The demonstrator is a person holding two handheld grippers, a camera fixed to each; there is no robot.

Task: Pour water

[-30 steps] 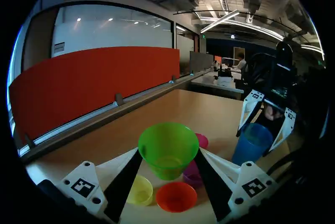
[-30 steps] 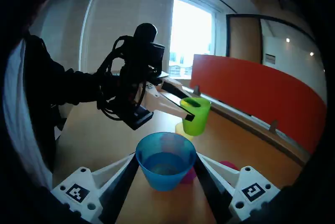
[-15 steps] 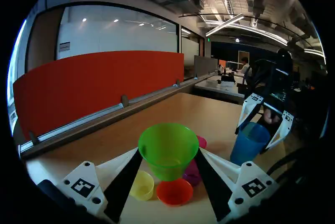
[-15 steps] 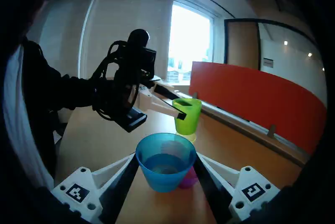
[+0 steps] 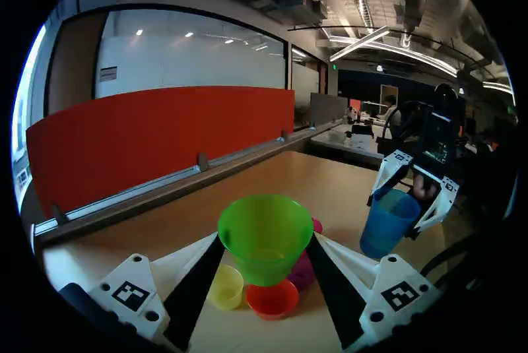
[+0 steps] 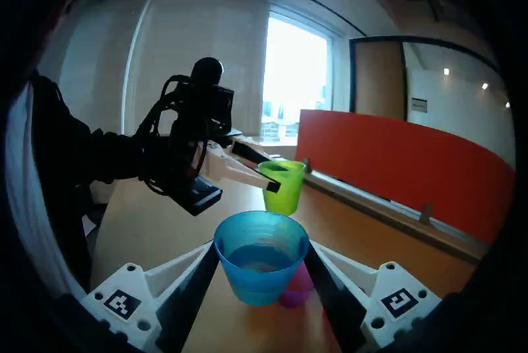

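Observation:
A green cup [image 5: 265, 237] with a little water at its bottom is held upright above the desk, my left gripper [image 5: 264, 267] shut on it. The same green cup [image 6: 282, 186] appears farther off in the right gripper view, held by that gripper. My right gripper [image 6: 261, 274] is shut on a blue cup [image 6: 261, 264] holding water. In the left gripper view the blue cup [image 5: 388, 223] hangs at the right, slightly tilted, between the other gripper's white fingers [image 5: 389, 171].
On the wooden desk [image 5: 310, 181] below the green cup sit a yellow cup [image 5: 226, 287], an orange cup [image 5: 272, 299] and a magenta cup [image 5: 302, 272]. A red partition [image 5: 158, 135] runs along the desk's far edge. A person's dark sleeve [image 6: 86, 155] is at the left.
Both grippers have risen with their cups; the small cups on the desk look lower and smaller. The blue cup now tilts slightly, and the green cup sits farther off in the right gripper view.

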